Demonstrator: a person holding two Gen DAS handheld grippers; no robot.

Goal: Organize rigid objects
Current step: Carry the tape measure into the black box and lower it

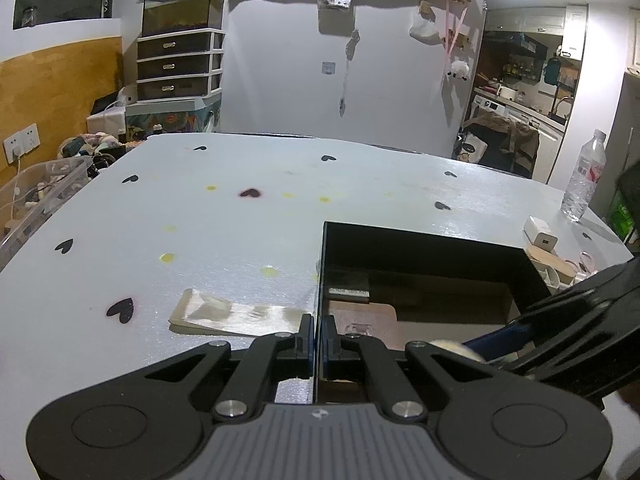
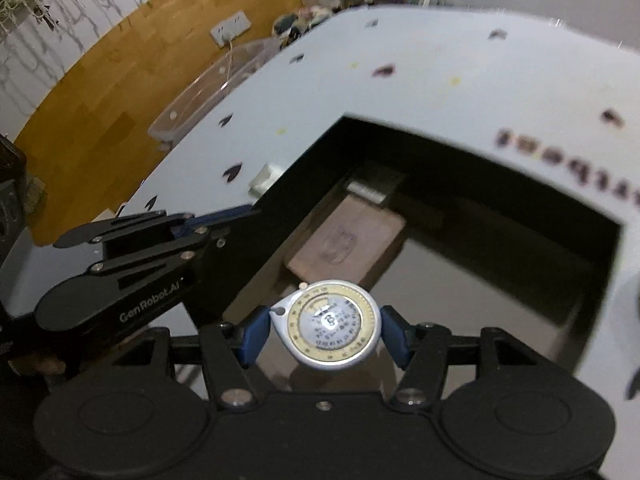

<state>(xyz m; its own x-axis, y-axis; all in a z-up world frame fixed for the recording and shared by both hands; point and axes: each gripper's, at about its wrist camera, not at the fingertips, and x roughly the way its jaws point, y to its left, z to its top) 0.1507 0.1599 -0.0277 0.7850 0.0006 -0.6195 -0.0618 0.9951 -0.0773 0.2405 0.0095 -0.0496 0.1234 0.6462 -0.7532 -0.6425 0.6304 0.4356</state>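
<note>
The right gripper [image 2: 326, 334] clamps a round white tape measure with a yellow dial ring [image 2: 332, 325] above the open black rectangular box [image 2: 304, 156]. The left gripper [image 1: 319, 336] pinches the box's near-left wall. Inside lies a brown flat wooden board [image 2: 346, 238].

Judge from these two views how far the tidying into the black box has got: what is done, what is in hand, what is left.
Done: a brown flat block already lies inside the black box. In hand: the right gripper holds a round dial tape measure over the box, while the left gripper pinches the box wall. Left: a wooden board, a white charger and a plastic bottle sit outside on the table.
</note>
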